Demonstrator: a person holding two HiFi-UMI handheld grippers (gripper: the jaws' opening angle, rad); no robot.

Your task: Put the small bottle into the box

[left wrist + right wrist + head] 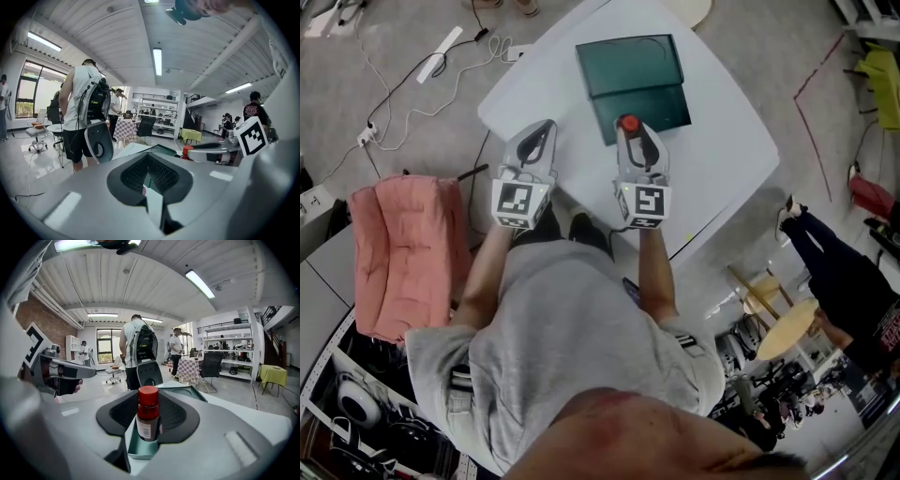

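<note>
i read the right gripper (630, 131) clamped on the small red-capped labelled bottle (148, 418), which stands upright at the near edge of the dark green flat box (633, 70). left gripper (149, 176) jaws together, empty.

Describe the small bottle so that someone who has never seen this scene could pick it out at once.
Find the white table with the dark green box lying open on it. At the box's near edge, the right gripper holds the small bottle upright between its pads. Nothing else near it has a bright red cap.

Grey short-sleeved T-shirt (567, 337)
</note>
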